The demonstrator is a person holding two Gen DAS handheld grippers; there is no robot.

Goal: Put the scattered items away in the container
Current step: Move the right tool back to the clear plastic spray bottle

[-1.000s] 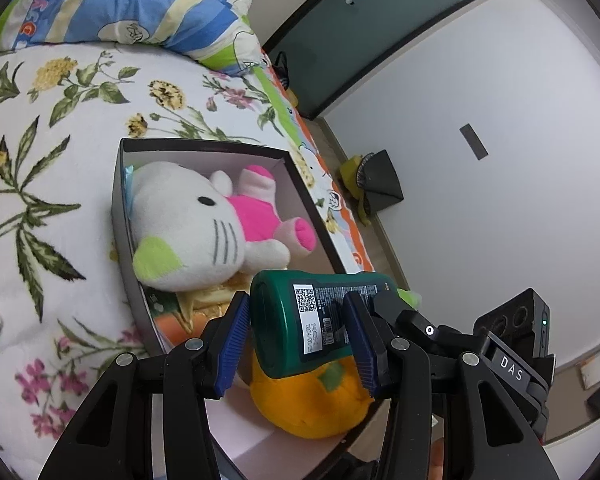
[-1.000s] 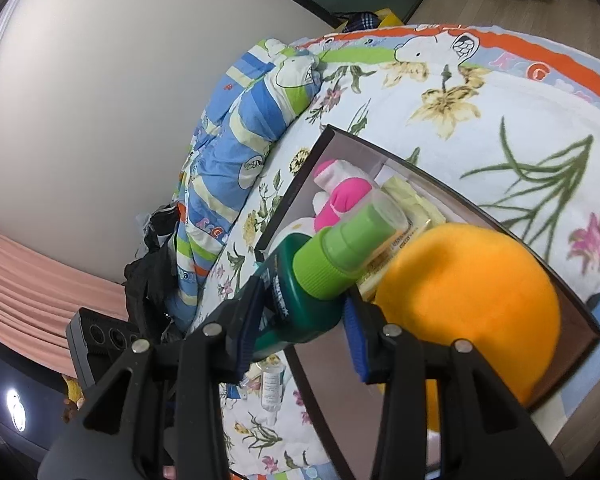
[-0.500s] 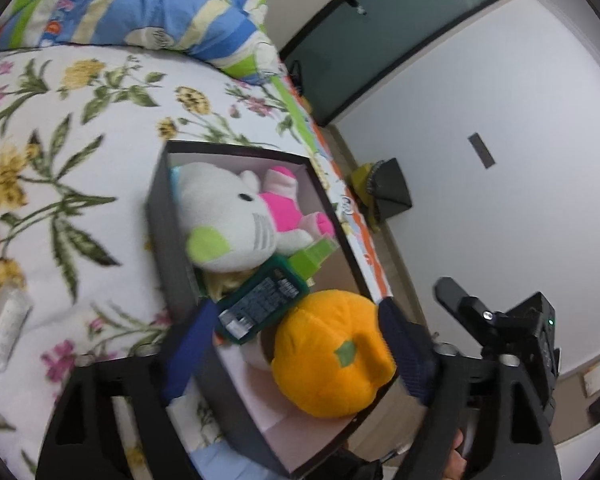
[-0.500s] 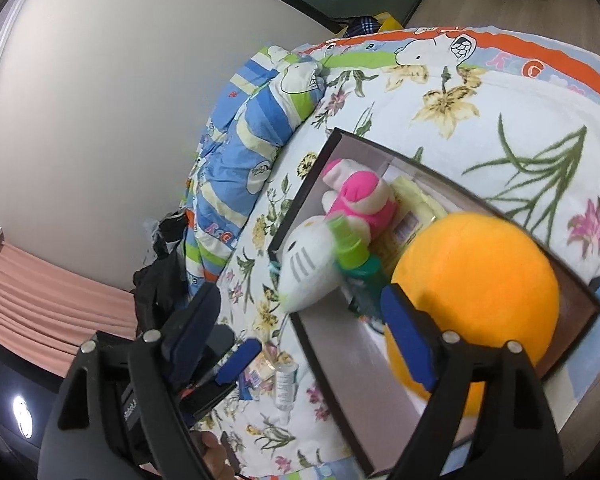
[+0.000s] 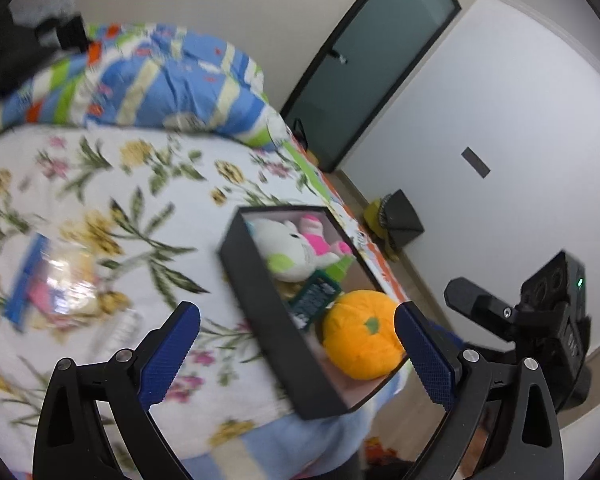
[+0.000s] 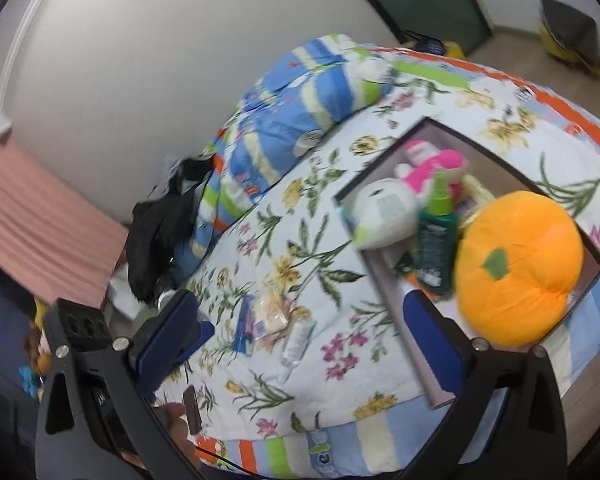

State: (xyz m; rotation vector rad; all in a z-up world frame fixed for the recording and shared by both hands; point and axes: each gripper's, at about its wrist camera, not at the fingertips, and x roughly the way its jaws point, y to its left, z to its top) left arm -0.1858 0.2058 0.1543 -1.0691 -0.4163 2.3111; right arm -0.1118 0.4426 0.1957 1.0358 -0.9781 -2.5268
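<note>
A black box (image 5: 260,304) (image 6: 374,168) sits near the bed's edge. In it are a white cat plush (image 5: 284,248) (image 6: 384,216), an orange pumpkin plush (image 5: 360,332) (image 6: 516,264) and a green spray bottle (image 5: 316,300) (image 6: 436,240) lying between them. My left gripper (image 5: 296,332) and right gripper (image 6: 300,320) hover back from the box. Both sets of jaws are opening wide, and neither holds anything. On the floral sheet lie a snack packet with a blue strip (image 6: 260,320) (image 5: 56,284) and a small clear bottle (image 6: 298,340).
A blue striped quilt (image 5: 152,80) (image 6: 300,96) is bunched at the head of the bed, with a black bag (image 6: 160,224) beside it. A dark door (image 5: 372,56) and a white wall stand beyond. The bed's edge drops to the floor just past the box.
Both grippers were shut on the green bottle over the box. They opened and let it go, and it now lies in the box. Both have pulled back and up.
</note>
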